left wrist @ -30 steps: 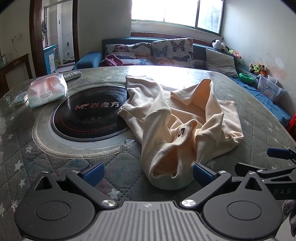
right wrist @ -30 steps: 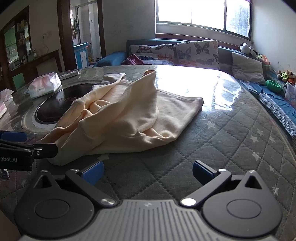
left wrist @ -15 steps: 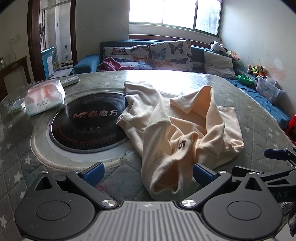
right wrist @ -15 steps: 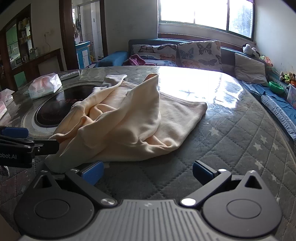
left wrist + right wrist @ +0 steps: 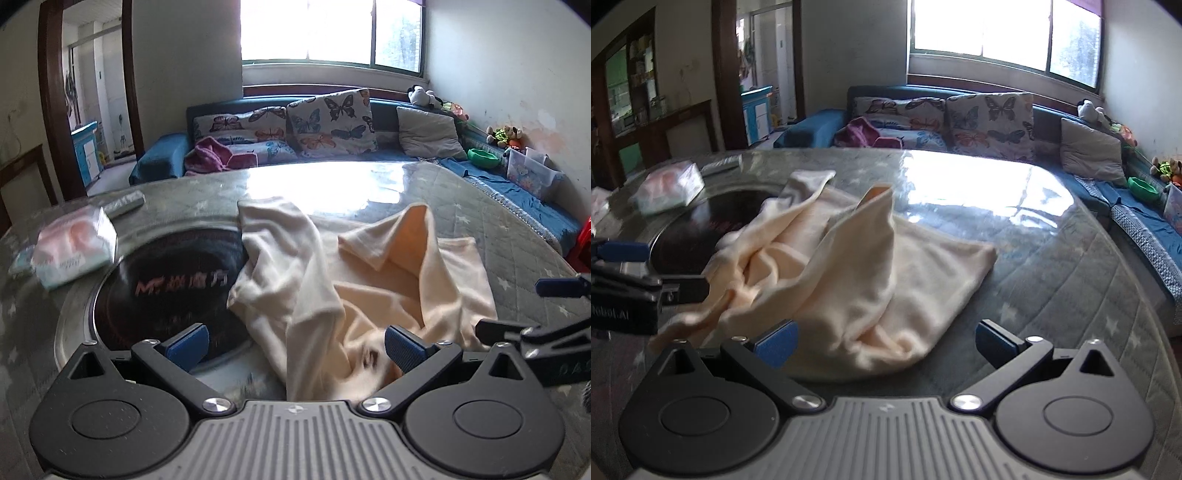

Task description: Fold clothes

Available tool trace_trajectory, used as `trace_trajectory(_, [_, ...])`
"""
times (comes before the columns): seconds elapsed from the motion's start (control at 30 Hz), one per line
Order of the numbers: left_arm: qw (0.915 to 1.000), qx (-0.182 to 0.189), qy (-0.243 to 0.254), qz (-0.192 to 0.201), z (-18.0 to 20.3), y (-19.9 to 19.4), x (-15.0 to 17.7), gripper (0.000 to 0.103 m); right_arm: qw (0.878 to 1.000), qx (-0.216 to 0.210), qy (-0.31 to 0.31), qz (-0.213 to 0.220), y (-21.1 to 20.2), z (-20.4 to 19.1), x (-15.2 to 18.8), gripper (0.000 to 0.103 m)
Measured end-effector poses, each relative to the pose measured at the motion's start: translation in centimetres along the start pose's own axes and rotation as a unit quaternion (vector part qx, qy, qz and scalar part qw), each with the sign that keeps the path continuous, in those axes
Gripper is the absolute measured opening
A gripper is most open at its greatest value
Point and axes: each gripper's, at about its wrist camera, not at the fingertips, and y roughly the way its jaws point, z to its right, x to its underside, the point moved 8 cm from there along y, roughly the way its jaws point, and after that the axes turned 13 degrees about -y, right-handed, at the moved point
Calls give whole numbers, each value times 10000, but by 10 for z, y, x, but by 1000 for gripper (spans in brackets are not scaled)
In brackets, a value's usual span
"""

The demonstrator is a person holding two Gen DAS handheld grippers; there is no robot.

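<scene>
A cream garment (image 5: 354,291) lies crumpled on the round quilted table (image 5: 491,206), partly over a black round hob (image 5: 170,288). My left gripper (image 5: 293,349) is open, and the garment's near edge reaches in between its blue-padded fingers. In the right wrist view the same garment (image 5: 849,280) is heaped with one fold standing up. My right gripper (image 5: 884,347) is open too, with the garment's near hem between its fingers. Each gripper shows at the edge of the other's view.
A tissue pack (image 5: 74,254) and a remote (image 5: 123,205) sit at the table's left. Behind the table runs a blue sofa (image 5: 332,125) with butterfly cushions. Bare quilted table surface (image 5: 1071,295) lies to the right of the garment.
Both grippers have moved forward toward the garment, so its near edge now lies between the fingers of each. The garment itself has kept its shape.
</scene>
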Motion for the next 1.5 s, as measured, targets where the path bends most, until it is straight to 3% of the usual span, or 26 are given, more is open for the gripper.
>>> trace_trajectory(0.27, [9998, 71, 192, 88, 9, 32, -31, 98, 9998, -19, -66, 189, 28, 18, -52, 102])
trace_trajectory(0.53, [9995, 157, 225, -160, 13, 68, -44, 85, 9992, -251, -200, -229, 82, 26, -76, 86])
trace_trajectory(0.73, [9976, 252, 522, -375, 29, 98, -47, 81, 9960, -560, -285, -636, 118, 25, -66, 54])
trace_trajectory(0.8, [9967, 212, 581, -517, 30, 109, -45, 66, 9954, -639, -270, -660, 123, 26, -62, 36])
trace_trajectory(0.83, [9965, 202, 571, -572, 30, 113, -44, 60, 9952, -694, -239, -648, 123, 27, -60, 33])
trace_trajectory(0.9, [9964, 199, 513, -652, 25, 119, -42, 35, 9953, -739, -206, -597, 121, 29, -58, 17])
trace_trajectory(1.0, [9963, 292, 446, -679, 19, 118, -38, 11, 9962, -702, -212, -468, 112, 34, -54, 8])
trace_trajectory(1.1, [9975, 254, 385, -543, 9, 108, -37, 5, 9982, -502, -156, -289, 96, 42, -54, 5])
trace_trajectory(1.27, [9994, 137, 86, -311, -17, 82, -38, 3, 10000, -84, 38, 5, 64, 63, -47, 4])
trace_trajectory(1.5, [9991, -48, -376, -173, -66, 32, -24, 3, 9968, 448, 640, 171, 13, 103, -10, 4])
